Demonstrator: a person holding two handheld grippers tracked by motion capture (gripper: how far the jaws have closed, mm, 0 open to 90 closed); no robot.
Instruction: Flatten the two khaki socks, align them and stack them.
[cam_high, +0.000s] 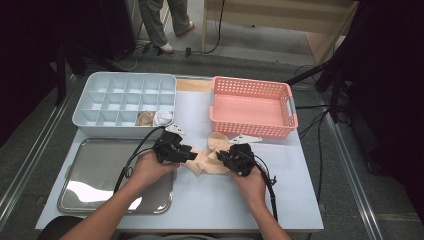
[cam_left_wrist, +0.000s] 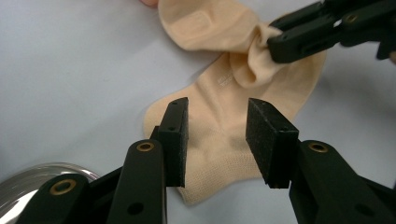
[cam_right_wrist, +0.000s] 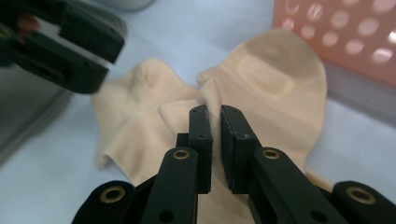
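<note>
- We work at a pale blue-grey surface (cam_high: 200, 200) that stands in a dim room, with dark stands and cables on the floor around it and the legs of a standing person at the far side.
- At the far left sits a light blue plastic organiser box with many square compartments (cam_high: 125, 102); two compartments of its near row already hold a rolled beige item and a white one, so we judge that folded socks go there.
- At the far right sits a pink perforated plastic basket (cam_high: 252, 107), and at the near left lies a shiny metal tray (cam_high: 100, 175).
- The thin peach-coloured fabric sock (cam_high: 210, 160) lies flat in the middle of the surface, just in front of the basket and between both hands, where each gripper can reach one end.
- The right gripper (cam_right_wrist: 215, 114) is clamped on a raised fold near the middle of the sock (cam_right_wrist: 280, 79); we think that it pinches there so the fabric can be lifted and folded over.
- The left gripper (cam_left_wrist: 217, 126) has its jaws apart, standing over the other end of the sock (cam_left_wrist: 224, 154) without pressing it; probably it waits to pin or take this end.
- The sock seems soft and limp, so one pinch alone may let it slide.
</note>
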